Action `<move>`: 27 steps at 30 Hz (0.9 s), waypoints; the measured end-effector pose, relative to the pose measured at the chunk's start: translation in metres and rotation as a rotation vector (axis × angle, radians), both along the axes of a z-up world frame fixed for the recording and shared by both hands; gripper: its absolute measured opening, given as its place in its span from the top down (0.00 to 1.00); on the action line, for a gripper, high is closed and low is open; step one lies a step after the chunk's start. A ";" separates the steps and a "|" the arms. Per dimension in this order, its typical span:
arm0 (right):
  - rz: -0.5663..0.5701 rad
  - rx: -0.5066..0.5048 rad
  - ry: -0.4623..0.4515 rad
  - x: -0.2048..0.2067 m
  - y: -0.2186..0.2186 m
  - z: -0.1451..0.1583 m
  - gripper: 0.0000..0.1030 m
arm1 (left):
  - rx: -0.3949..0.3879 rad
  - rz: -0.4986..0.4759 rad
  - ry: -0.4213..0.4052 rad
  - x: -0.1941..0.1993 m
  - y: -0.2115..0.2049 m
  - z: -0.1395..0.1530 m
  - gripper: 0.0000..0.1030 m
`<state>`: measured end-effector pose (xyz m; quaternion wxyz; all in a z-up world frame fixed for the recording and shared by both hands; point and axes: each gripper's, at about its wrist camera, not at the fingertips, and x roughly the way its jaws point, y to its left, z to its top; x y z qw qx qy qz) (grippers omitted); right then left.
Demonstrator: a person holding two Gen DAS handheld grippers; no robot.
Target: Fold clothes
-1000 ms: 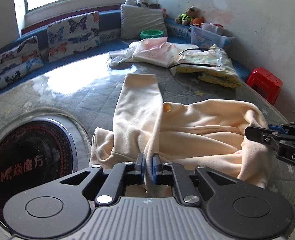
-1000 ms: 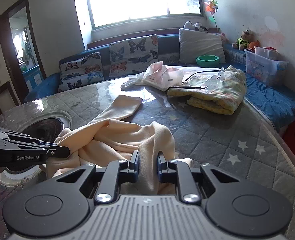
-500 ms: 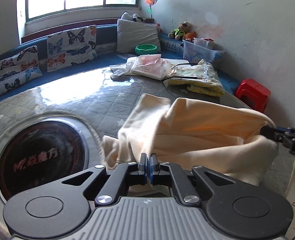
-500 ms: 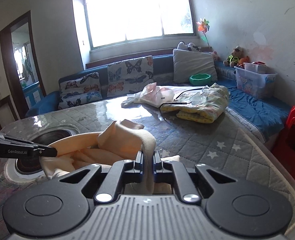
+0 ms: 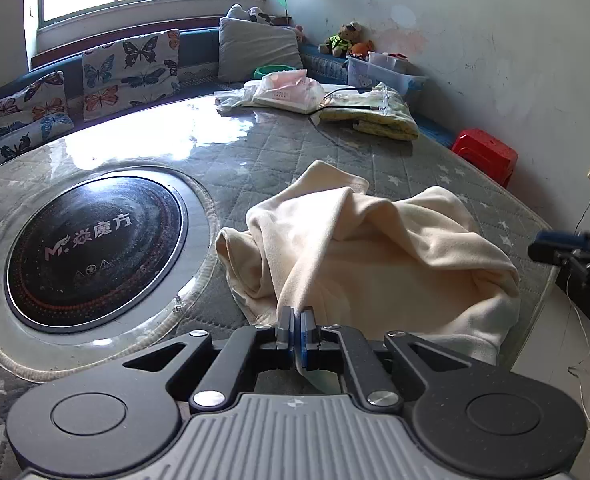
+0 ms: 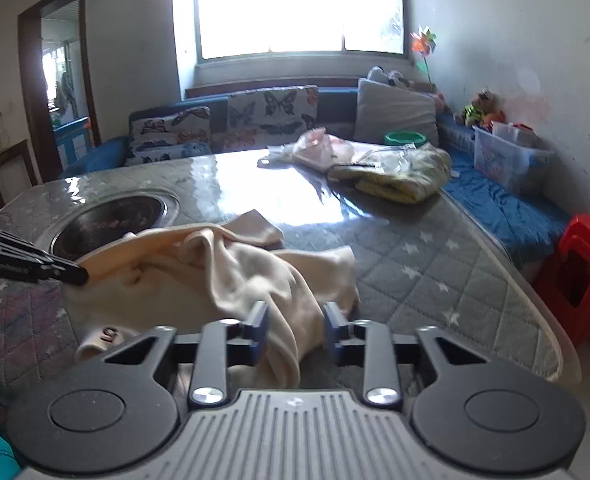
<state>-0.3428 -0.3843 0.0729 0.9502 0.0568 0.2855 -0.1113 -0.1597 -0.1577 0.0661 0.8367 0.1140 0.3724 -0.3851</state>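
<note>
Cream garment (image 5: 379, 248) lies bunched on the quilted table (image 5: 279, 152), beside the inset cooktop (image 5: 95, 248). Left gripper (image 5: 297, 322) is pinched tight on its near edge; right gripper (image 6: 295, 330) stands wide apart, cloth draped between. Clear bin (image 6: 507, 160) holds items too blurred to name. Folded blanket (image 5: 375, 114) sits far off.

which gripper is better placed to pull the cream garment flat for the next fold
Left, probably. The left gripper is shut on the cream garment, while the right gripper has its jaws open with the cloth only lying loosely between them.
</note>
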 end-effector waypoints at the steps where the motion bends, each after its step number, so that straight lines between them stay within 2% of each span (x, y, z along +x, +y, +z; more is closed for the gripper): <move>1: 0.011 -0.007 -0.009 0.002 0.003 0.003 0.58 | -0.001 0.000 -0.005 -0.001 -0.001 0.000 0.92; 4: 0.069 -0.017 -0.009 0.023 0.013 0.000 0.58 | -0.003 -0.003 -0.029 -0.003 -0.005 0.003 0.86; 6: 0.107 -0.026 -0.005 0.039 0.018 -0.004 0.58 | 0.000 -0.007 -0.053 -0.003 -0.011 0.005 0.68; 8: 0.144 -0.034 0.000 0.056 0.024 -0.008 0.58 | 0.012 -0.009 -0.080 -0.001 -0.020 0.005 0.58; 14: 0.199 -0.008 0.052 0.112 0.024 -0.032 0.61 | 0.066 -0.037 -0.147 0.011 -0.052 -0.005 0.56; 16: 0.189 -0.006 0.047 0.114 0.020 -0.034 0.63 | 0.085 -0.051 -0.167 0.017 -0.062 -0.012 0.56; 17: 0.185 -0.005 0.044 0.115 0.018 -0.034 0.73 | 0.096 -0.054 -0.172 0.020 -0.066 -0.015 0.57; 18: 0.180 -0.004 0.041 0.116 0.016 -0.035 0.82 | 0.106 -0.055 -0.176 0.023 -0.070 -0.018 0.63; 19: 0.176 -0.003 0.039 0.116 0.014 -0.035 0.85 | 0.112 -0.060 -0.182 0.025 -0.072 -0.021 0.67; 20: 0.171 -0.002 0.036 0.117 0.012 -0.036 0.90 | 0.115 -0.063 -0.187 0.028 -0.074 -0.023 0.77; 21: 0.166 -0.001 0.033 0.118 0.011 -0.037 0.94 | 0.115 -0.064 -0.191 0.029 -0.075 -0.024 0.83; 23: 0.153 0.000 0.026 0.119 0.006 -0.037 0.96 | 0.099 -0.067 -0.180 0.033 -0.073 -0.024 0.91; 27: 0.038 -0.027 -0.032 0.097 -0.017 -0.020 0.97 | 0.061 -0.046 -0.172 0.036 -0.062 -0.018 0.94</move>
